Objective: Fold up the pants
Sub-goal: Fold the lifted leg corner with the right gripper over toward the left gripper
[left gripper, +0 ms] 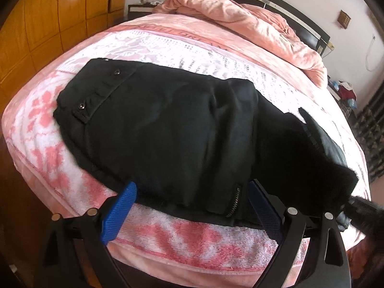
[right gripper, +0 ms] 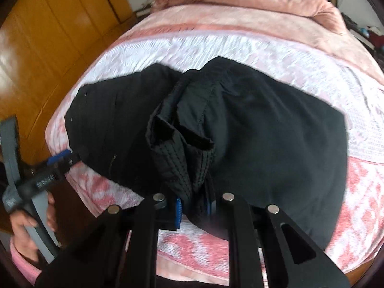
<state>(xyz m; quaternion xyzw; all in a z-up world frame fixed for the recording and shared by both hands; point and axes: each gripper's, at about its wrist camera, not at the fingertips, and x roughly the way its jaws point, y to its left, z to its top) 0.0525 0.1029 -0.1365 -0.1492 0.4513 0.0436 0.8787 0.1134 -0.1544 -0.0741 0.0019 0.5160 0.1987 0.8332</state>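
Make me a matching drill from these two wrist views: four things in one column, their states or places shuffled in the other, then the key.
1. left tongs
2. right tongs
3. black pants
4. pink quilt

A. bunched at the head of the bed
B. shut on a pinch of fabric
C. open, fingers astride the near edge
D. lying folded on the pink blanket

Pairs: 1-C, 2-B, 3-D, 4-A

1. The right gripper (right gripper: 193,207) fingertips are lying buried in a bunched fold of the black pants (right gripper: 264,129).
2. Motion blur is smearing the bedspread (right gripper: 192,48) pattern.
3. The left gripper (left gripper: 189,206) is partly covering the pants' near edge.
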